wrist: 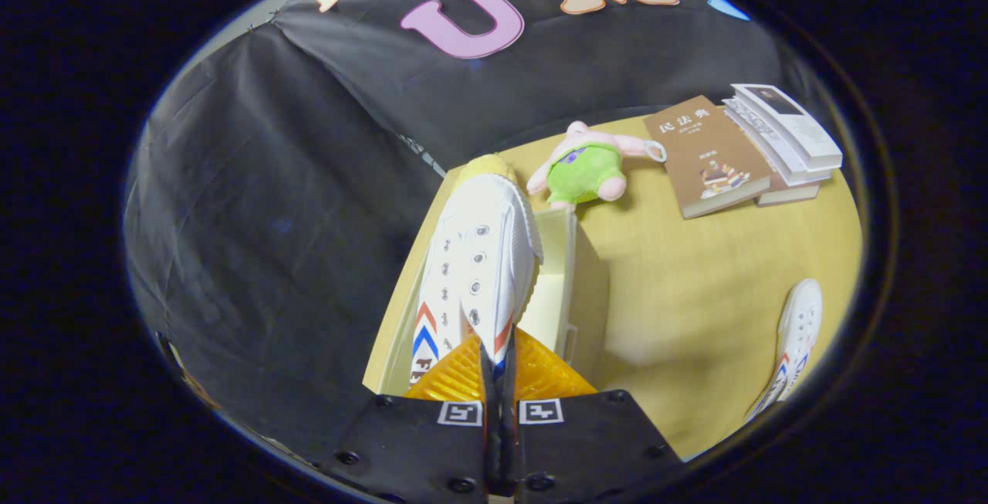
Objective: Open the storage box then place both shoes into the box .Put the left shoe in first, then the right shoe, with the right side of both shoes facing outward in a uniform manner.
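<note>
A white canvas sneaker (478,257) is held pinched at its heel collar by the gripper (498,369), whose fingers are pressed nearly together on the thin fabric. The shoe is judged light and soft in the upper, with a stiffer rubber sole; the collar edge is a sound place for a hold, though the shoe may swing or slip if tilted quickly. It is seen toe-away, with metal eyelets, no laces evident, red and blue chevrons on its sides and a yellowish toe sole. It hangs over the open storage box (559,280) on the desk (695,295). The second sneaker (795,342) lies well apart on the right, near side of the desk.
</note>
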The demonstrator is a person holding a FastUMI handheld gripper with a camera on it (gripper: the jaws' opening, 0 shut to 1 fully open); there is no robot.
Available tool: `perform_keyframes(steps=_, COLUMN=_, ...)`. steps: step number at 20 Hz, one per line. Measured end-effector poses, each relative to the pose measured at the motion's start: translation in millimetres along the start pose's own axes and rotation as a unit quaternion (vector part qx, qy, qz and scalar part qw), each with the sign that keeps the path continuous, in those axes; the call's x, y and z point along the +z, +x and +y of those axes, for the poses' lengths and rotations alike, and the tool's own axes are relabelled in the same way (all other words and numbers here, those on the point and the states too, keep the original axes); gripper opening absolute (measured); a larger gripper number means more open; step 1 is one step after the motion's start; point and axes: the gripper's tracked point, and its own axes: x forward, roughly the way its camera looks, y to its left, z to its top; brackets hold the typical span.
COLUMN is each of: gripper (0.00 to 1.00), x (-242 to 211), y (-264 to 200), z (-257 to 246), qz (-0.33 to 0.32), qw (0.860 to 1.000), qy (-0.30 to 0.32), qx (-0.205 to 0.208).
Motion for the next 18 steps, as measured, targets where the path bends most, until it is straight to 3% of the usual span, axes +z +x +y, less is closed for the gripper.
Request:
perform_keyframes(steps=10, gripper=0.04, x=-34.8, y=76.9, z=16.9, qz=0.055, qw=0.998, qy=-0.011, qx=-0.042)
perform_keyframes(steps=18, gripper=0.04, x=-68.7, y=106.3, z=21.9, qz=0.094, qw=0.993, qy=-0.02, qx=-0.075)
